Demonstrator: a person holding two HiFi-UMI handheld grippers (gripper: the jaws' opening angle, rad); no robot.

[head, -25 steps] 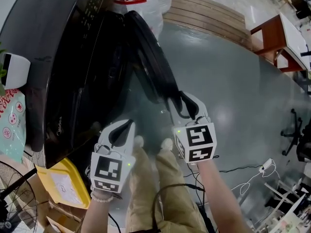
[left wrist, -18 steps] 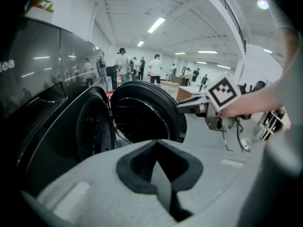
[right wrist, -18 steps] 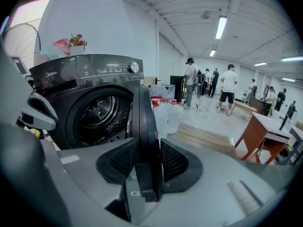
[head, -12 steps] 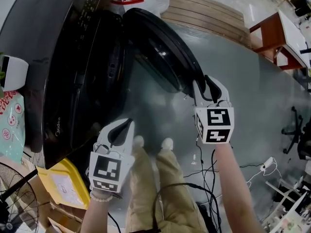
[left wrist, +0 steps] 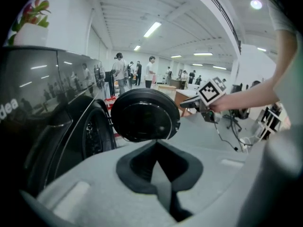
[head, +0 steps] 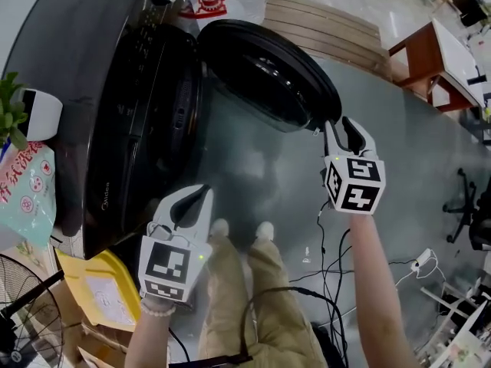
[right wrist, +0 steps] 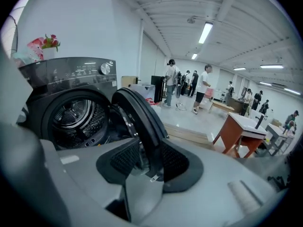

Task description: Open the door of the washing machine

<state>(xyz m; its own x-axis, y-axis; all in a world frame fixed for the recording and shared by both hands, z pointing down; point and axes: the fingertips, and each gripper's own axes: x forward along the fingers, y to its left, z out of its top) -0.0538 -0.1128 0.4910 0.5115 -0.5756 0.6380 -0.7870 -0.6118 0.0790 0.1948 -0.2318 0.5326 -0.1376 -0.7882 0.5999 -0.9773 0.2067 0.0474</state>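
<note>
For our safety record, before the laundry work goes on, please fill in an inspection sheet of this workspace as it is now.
Surface: grey floor, glossy, bare in front of the machine.
Job's things: dark washing machine; its door stands open and the drum is visible.
Clutter: yellow bin and fan beside the machine; potted plant on top.
Grippers: right gripper has its fingers closed on the door's rim; left gripper is shut and empty.
Cables: loose cables on the floor beside the person's legs.
Surroundings: wooden boards, red-brown table, people far back in the hall.
</note>
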